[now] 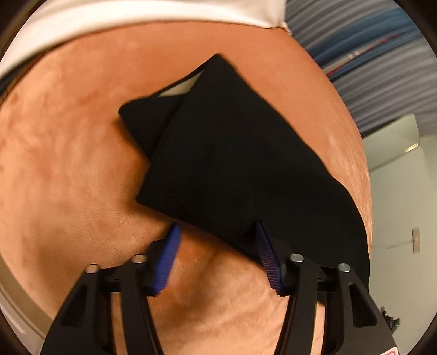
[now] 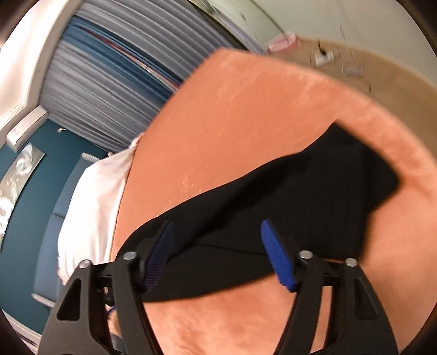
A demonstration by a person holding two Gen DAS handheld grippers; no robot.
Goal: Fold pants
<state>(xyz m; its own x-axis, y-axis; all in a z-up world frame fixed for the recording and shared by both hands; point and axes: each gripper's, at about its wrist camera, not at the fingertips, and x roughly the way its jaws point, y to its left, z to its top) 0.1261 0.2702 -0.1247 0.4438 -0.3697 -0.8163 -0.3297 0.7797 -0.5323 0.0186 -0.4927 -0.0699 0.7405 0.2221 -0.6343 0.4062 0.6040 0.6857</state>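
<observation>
The black pants (image 1: 232, 163) lie folded into a compact bundle on an orange plush blanket (image 1: 68, 163), with a pale inner label showing at the far fold. My left gripper (image 1: 217, 228) is open, its blue pads either side of the bundle's near edge, holding nothing. In the right wrist view the pants (image 2: 300, 196) stretch across the blanket (image 2: 245, 123). My right gripper (image 2: 215, 228) is open just above the near edge of the pants, empty.
A white sheet or pillow (image 1: 136, 16) lies at the blanket's far side and shows in the right wrist view (image 2: 92, 204). Grey and blue striped blinds (image 2: 109, 76) and a teal wall are beyond. The blanket's edge drops off to a beige floor (image 2: 396, 90).
</observation>
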